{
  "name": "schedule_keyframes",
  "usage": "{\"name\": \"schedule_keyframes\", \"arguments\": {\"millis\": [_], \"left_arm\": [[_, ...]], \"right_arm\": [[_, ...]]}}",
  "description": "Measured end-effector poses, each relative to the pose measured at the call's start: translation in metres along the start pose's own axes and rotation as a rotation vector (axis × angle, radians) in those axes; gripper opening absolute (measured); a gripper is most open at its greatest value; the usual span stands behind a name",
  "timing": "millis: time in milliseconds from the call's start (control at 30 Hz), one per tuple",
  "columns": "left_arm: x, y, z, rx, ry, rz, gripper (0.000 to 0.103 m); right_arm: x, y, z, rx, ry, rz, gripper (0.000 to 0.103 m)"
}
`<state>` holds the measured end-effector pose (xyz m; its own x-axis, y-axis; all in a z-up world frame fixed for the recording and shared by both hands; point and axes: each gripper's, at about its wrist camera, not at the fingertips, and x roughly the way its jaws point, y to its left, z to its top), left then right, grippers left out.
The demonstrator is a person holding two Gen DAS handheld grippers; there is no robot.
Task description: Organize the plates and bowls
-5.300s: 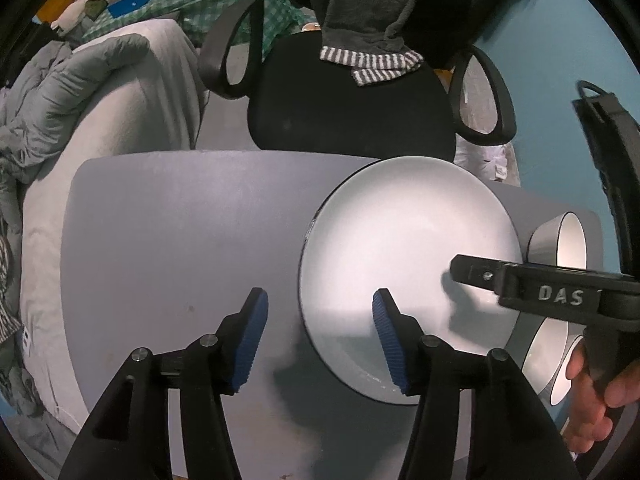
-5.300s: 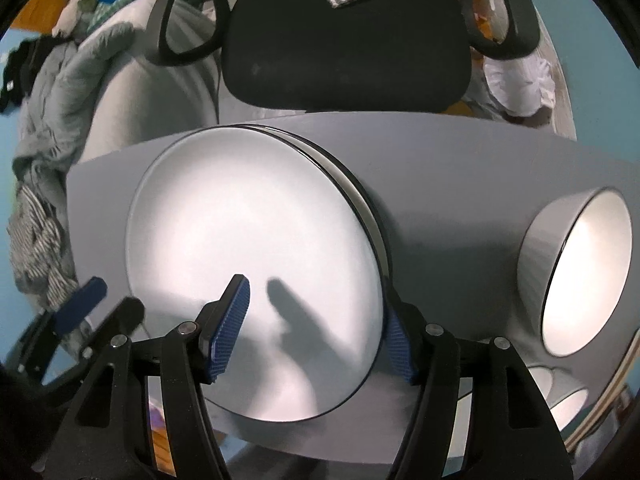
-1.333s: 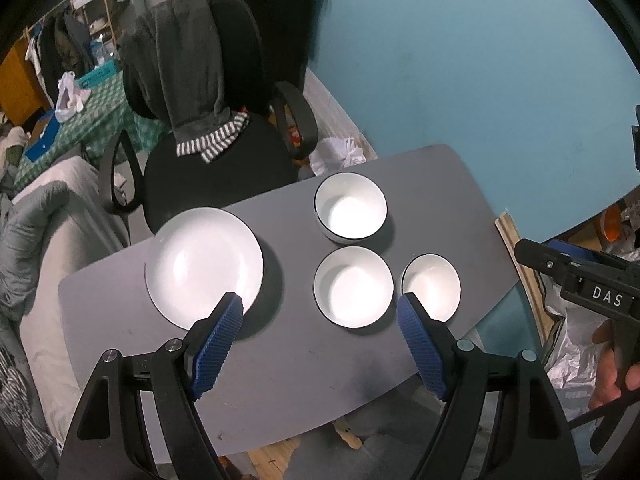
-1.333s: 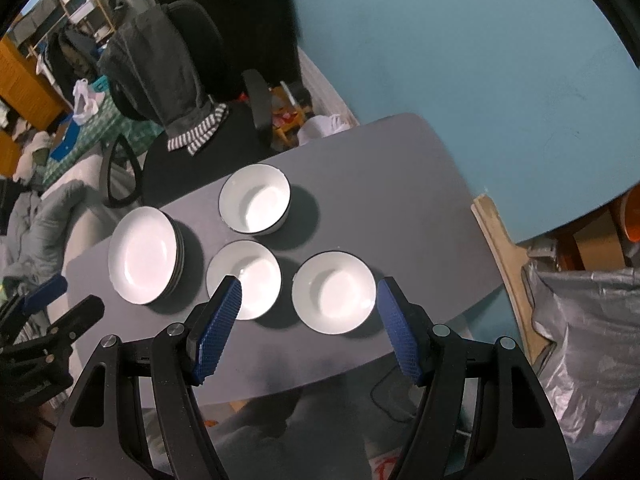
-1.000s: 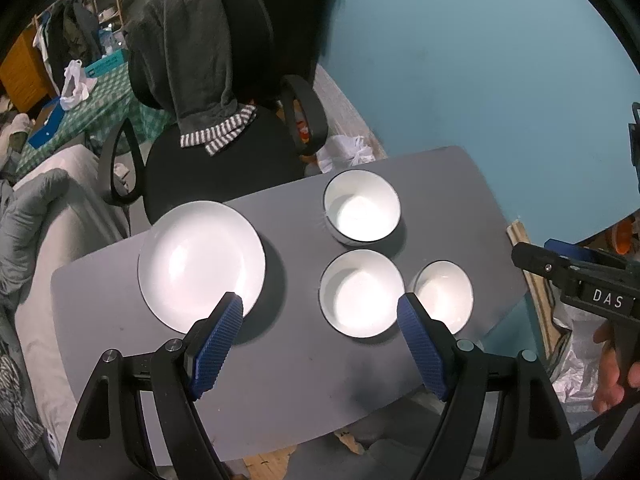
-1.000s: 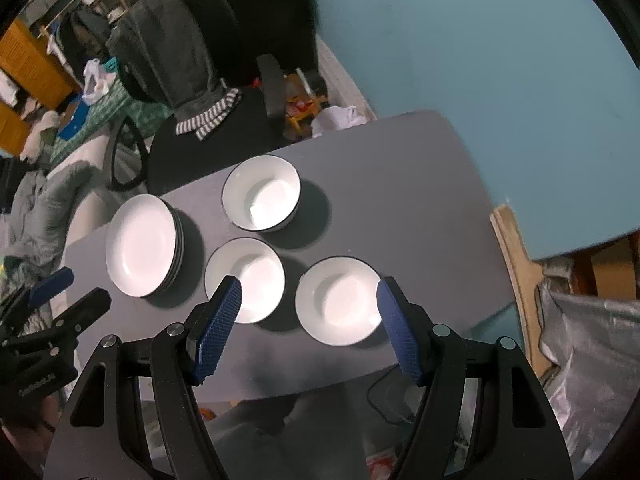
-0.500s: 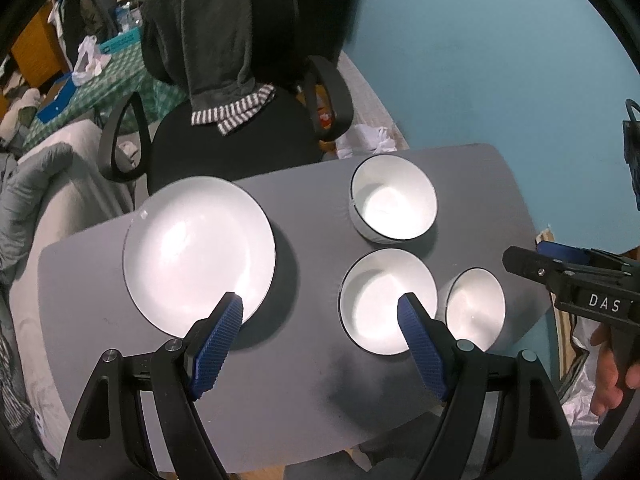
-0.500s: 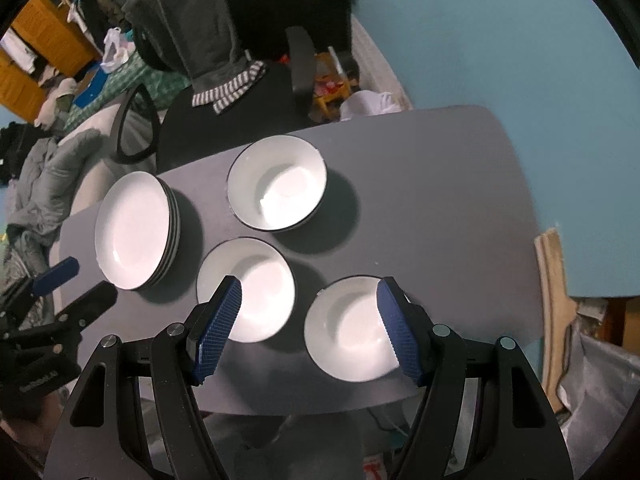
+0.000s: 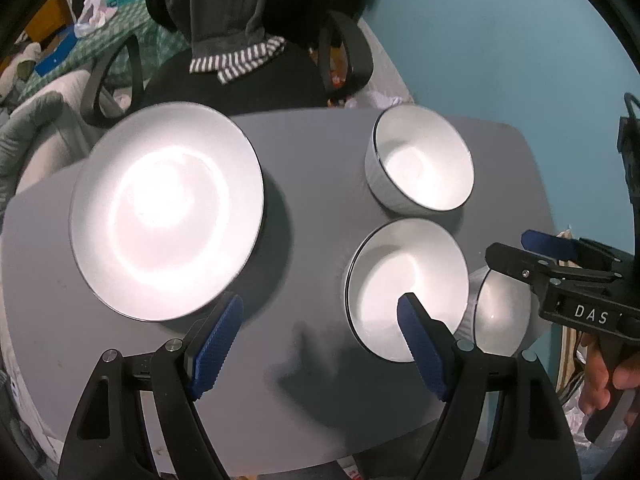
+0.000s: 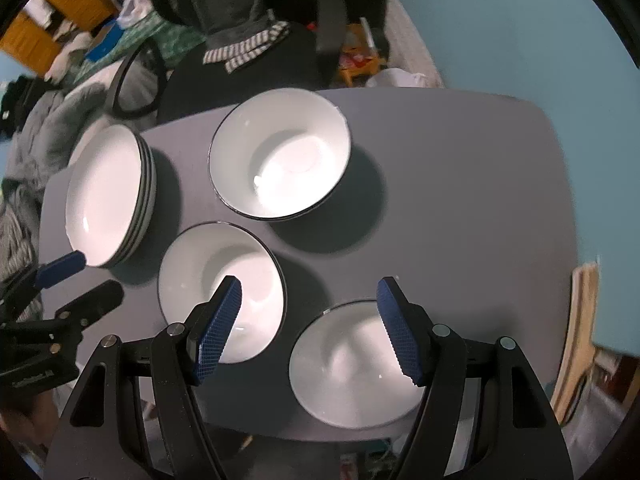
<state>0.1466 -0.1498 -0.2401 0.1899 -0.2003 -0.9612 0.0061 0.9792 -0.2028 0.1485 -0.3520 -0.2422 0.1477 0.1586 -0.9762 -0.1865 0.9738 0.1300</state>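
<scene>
A stack of white plates (image 9: 166, 210) (image 10: 106, 194) sits at the left of the grey table (image 9: 312, 184) (image 10: 460, 184). Three white bowls stand to its right: a far bowl (image 9: 420, 164) (image 10: 280, 160), a middle bowl (image 9: 404, 280) (image 10: 220, 280) and a near right bowl (image 9: 500, 312) (image 10: 352, 364). My left gripper (image 9: 320, 340) is open and empty above the table's near part, between the plates and the middle bowl. My right gripper (image 10: 310, 324) is open and empty above the middle and near right bowls. It also shows in the left wrist view (image 9: 536, 252).
A black office chair (image 9: 240, 68) (image 10: 248, 64) with a grey garment over its back stands behind the table. Grey bedding (image 10: 36, 140) lies to the left. A blue wall (image 9: 500, 40) is at the right. Bags lie on the floor (image 10: 592, 400) at the right.
Both grippers have come down closer to the table, so the plates and bowls look larger. Both stay open and empty. The dishes have not moved.
</scene>
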Motion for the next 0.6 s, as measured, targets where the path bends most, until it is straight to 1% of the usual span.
{"name": "schedule_keyframes", "arguments": {"millis": [100,200,333,467,600], "left_arm": [[0.010,-0.003,-0.002,-0.008,0.011,0.004,0.081],[0.021,-0.005,-0.002,-0.019,0.019,0.018,0.081],[0.033,-0.005,-0.005,-0.050,0.033,0.025,0.081],[0.039,-0.008,-0.007,-0.057,0.028,0.026,0.081],[0.048,-0.007,-0.011,-0.072,0.047,0.038,0.081]], "right_arm": [[0.009,0.004,0.001,-0.052,0.009,0.006,0.069],[0.022,0.006,0.002,-0.094,0.039,0.015,0.069],[0.038,0.007,0.005,-0.116,0.078,0.026,0.069],[0.044,0.007,0.006,-0.129,0.090,0.046,0.069],[0.051,0.009,0.006,-0.147,0.098,0.068,0.069]]}}
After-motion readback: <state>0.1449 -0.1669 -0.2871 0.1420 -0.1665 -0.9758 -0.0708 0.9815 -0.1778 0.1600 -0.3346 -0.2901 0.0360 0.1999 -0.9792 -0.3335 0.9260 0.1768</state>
